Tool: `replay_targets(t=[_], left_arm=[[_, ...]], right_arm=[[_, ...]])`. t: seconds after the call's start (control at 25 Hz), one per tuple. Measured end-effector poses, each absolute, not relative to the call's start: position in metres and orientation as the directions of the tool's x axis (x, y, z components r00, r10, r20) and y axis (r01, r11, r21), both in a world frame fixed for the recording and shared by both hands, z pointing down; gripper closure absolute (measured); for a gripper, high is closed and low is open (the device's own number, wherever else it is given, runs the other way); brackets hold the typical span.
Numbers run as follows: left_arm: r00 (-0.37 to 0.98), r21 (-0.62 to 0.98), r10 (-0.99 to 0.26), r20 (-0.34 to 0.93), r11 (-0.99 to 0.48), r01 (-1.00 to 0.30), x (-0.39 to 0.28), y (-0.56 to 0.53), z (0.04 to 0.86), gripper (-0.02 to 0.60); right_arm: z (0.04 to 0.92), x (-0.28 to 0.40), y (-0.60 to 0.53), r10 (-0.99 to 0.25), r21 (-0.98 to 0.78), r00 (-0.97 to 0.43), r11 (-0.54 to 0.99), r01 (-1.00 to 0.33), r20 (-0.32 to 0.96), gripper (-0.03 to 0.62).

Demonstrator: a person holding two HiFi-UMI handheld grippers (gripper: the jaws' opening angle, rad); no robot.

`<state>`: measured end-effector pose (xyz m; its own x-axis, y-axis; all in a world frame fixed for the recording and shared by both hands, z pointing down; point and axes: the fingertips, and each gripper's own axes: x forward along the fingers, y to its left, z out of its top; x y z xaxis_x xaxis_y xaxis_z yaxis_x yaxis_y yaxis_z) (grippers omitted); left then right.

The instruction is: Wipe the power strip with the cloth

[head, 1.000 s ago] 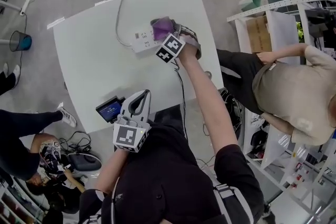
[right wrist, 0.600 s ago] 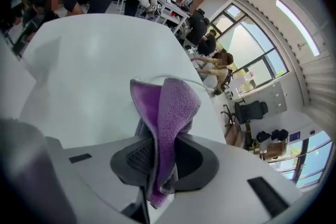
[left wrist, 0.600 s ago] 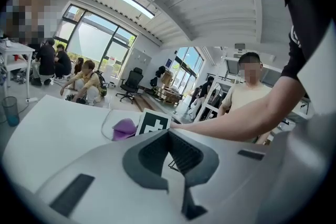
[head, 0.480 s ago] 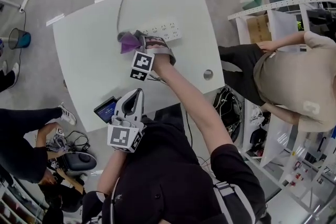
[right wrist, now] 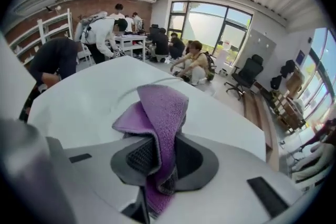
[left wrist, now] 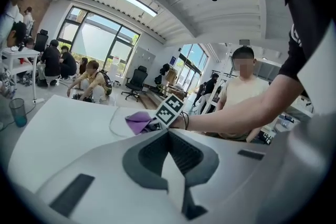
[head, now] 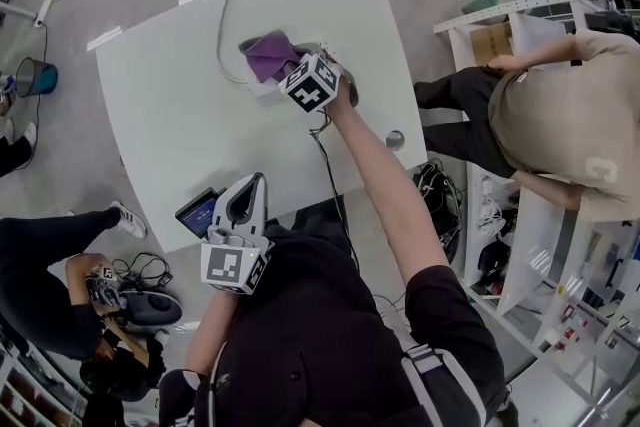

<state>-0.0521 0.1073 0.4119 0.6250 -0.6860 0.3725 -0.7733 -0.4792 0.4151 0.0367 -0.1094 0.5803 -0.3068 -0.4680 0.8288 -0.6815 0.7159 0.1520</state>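
My right gripper (head: pixel 286 67) is shut on a purple cloth (head: pixel 268 55) and presses it down on the white table (head: pixel 160 115). The cloth bunches between the jaws and folds over them in the right gripper view, cloth (right wrist: pixel 160 113), right gripper (right wrist: pixel 160 152). The power strip lies under the cloth and gripper, almost wholly hidden; its grey cable (head: pixel 222 30) curves away toward the table's far edge. My left gripper (head: pixel 258 181) hangs over the table's near edge, well short of the cloth, its jaws closed with nothing between them, left gripper (left wrist: pixel 169 134).
A small device with a blue screen (head: pixel 197 212) lies at the table's near edge beside the left gripper. A round grommet (head: pixel 396 140) sits near the right edge. A person in a beige shirt (head: pixel 560 115) stands at shelving to the right. A blue bin (head: pixel 32 75) is on the floor at left.
The right gripper swept the cloth leftward along the power strip, then back toward the far side. The strip, visible half a second ago, is now covered. The left gripper barely moved.
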Motion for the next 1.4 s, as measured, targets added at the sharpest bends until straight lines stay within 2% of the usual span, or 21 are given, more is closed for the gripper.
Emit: replay_targets(t=[0.16,0.32,0.44,0.6,0.8,1.04,1.2,1.32,1.4], left_arm=[[0.619,0.416,-0.696,0.363,-0.474,-0.776,-0.047,0.105,0.409,0.552],[0.647,0.410,-0.688,0.329,-0.513,-0.754,-0.030,0.103,0.401,0.551],[0.680,0.381,-0.666,0.307,-0.569,-0.729,-0.015,0.101,0.395,0.551],[0.700,0.377,-0.644,0.310,-0.593,-0.712,-0.010,0.100,0.397,0.552],[0.686,0.405,-0.654,0.319,-0.560,-0.723,-0.024,0.091,0.403,0.551],[0.665,0.428,-0.669,0.332,-0.521,-0.738,-0.049,0.083,0.411,0.551],[0.647,0.429,-0.684,0.337,-0.500,-0.752,-0.059,0.083,0.410,0.551],[0.640,0.427,-0.688,0.342,-0.493,-0.758,-0.061,0.085,0.410,0.551],[0.639,0.422,-0.690,0.339,-0.496,-0.759,-0.061,0.087,0.409,0.551]], right_arm=[[0.583,0.116,-0.114,-0.531,0.238,-0.199,0.642,-0.729,0.823,0.507],[0.577,0.163,-0.119,-0.582,0.344,-0.068,0.567,-0.748,0.811,0.507],[0.561,0.175,-0.130,-0.661,0.520,0.066,0.521,-0.677,0.748,0.507],[0.578,0.157,-0.121,-0.641,0.570,0.113,0.570,-0.592,0.759,0.507],[0.584,0.121,-0.109,-0.649,0.587,0.094,0.606,-0.537,0.755,0.508],[0.583,0.050,-0.090,-0.645,0.547,-0.004,0.651,-0.526,0.764,0.508],[0.581,-0.018,-0.074,-0.611,0.491,-0.134,0.731,-0.474,0.781,0.508],[0.579,-0.068,-0.062,-0.546,0.419,-0.258,0.808,-0.413,0.797,0.508],[0.575,-0.089,-0.058,-0.491,0.338,-0.345,0.843,-0.417,0.800,0.508]])
